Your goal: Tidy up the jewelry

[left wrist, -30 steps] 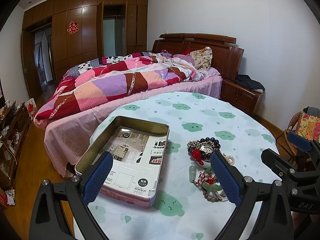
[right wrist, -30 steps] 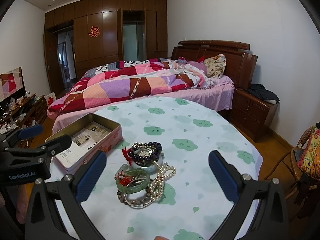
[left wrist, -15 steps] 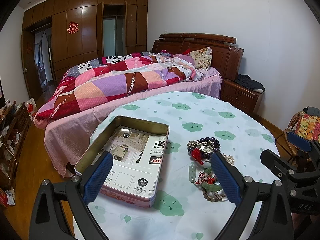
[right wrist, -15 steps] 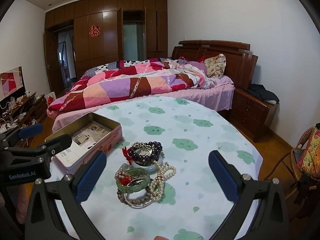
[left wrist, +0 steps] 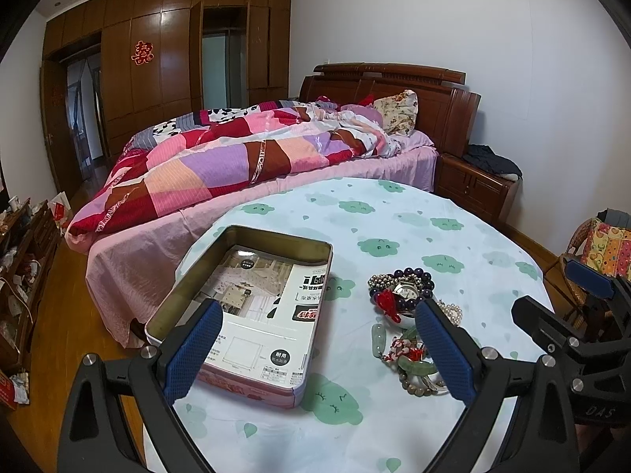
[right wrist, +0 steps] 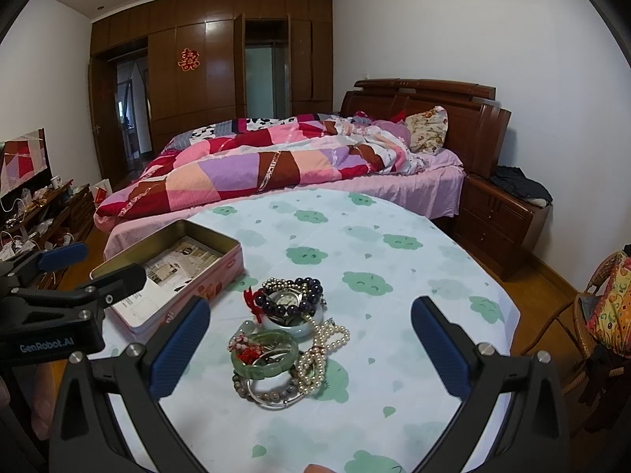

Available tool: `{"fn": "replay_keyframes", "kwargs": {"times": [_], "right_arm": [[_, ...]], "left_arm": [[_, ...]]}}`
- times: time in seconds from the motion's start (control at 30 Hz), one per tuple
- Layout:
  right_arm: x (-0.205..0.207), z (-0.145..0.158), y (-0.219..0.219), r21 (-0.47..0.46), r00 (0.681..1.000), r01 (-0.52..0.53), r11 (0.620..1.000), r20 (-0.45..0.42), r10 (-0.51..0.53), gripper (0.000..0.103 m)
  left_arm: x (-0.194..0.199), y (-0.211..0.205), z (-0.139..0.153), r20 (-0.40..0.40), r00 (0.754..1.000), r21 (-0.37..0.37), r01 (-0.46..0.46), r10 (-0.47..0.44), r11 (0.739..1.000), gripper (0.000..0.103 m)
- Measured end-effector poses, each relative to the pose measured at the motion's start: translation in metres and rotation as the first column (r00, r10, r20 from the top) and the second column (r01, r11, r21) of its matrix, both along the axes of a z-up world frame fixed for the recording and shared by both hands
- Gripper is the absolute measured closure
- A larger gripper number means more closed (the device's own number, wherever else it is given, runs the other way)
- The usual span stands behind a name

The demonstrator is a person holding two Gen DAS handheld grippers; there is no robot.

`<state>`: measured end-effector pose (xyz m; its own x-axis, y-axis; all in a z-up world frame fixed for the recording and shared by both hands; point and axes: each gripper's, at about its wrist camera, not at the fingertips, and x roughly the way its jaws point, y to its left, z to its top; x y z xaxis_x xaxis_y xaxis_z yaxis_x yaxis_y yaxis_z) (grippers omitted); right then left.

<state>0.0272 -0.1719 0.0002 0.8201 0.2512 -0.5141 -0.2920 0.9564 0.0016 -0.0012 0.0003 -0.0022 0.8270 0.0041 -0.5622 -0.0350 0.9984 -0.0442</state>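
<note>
A pile of jewelry lies on the round table: a green jade bangle, a pearl string, a dark bead bracelet around a watch and a grey bead bracelet. In the left wrist view the pile sits beside an open pink tin lined with printed paper. My left gripper hovers open over the tin's near edge. My right gripper hangs open, just short of the pile. Neither holds anything.
The table wears a white cloth with green clouds. Behind it stands a bed with a patchwork quilt and a wooden nightstand. A wicker chair stands at the right; cluttered shelves line the left wall.
</note>
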Motion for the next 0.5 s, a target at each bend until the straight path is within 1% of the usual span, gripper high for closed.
{"fn": "replay_keyframes", "kwargs": {"times": [0.13,0.23,0.33,0.4,0.5], "right_arm": [[-0.002,-0.006,0.004,-0.007,1.000,-0.005,1.000,-0.005,0.005,0.000],[0.007,-0.014,-0.005,-0.012,0.999,0.029,0.999,-0.033,-0.030,0.000],[0.017,-0.023,-0.020,-0.004,0.995,0.079,0.997,-0.067,-0.079,0.000],[0.020,-0.031,-0.027,-0.014,0.991,0.100,0.995,-0.085,-0.101,0.000],[0.024,-0.039,-0.035,-0.023,0.988,0.104,0.994,-0.112,-0.106,0.000]], "left_arm": [[0.002,0.000,-0.004,-0.011,1.000,0.005,-0.001,0.001,1.000,0.005],[0.007,-0.003,-0.016,-0.040,0.999,0.020,0.002,-0.001,1.000,0.005],[0.014,-0.012,-0.034,-0.082,0.996,0.028,0.025,-0.023,0.999,0.005],[0.015,-0.018,-0.040,-0.093,0.995,0.036,0.042,-0.038,0.998,0.005],[0.013,-0.028,-0.044,-0.100,0.992,0.024,0.081,-0.079,0.996,0.005]]}}
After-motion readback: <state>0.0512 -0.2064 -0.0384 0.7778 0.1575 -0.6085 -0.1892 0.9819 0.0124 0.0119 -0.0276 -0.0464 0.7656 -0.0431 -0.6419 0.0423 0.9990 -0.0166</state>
